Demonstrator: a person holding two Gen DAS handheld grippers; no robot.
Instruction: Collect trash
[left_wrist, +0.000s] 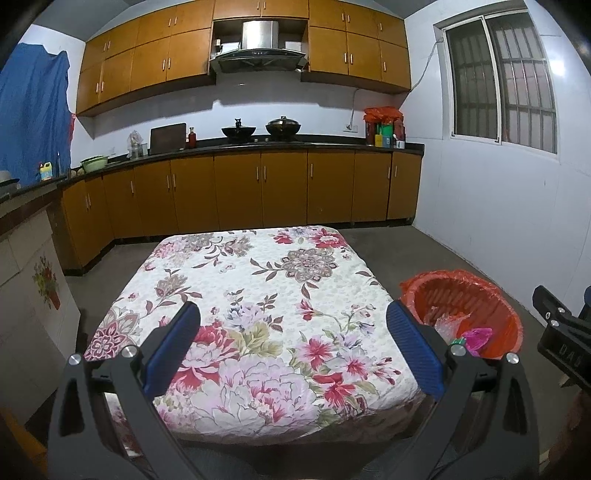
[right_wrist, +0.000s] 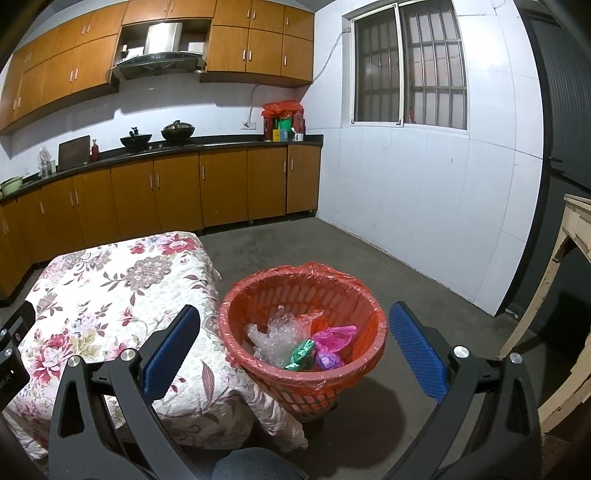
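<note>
A red basket lined with a red bag stands on the floor to the right of a low table with a floral cloth. In it lie clear plastic wrap, a pink bag, a green wrapper and a purple wrapper. My right gripper is open and empty, above and in front of the basket. My left gripper is open and empty over the floral cloth. The basket shows at the right of the left wrist view.
Kitchen cabinets and a black counter with woks run along the back wall. A white tiled wall with a barred window is at the right. A worn cream table stands at the far right. The floor is grey concrete.
</note>
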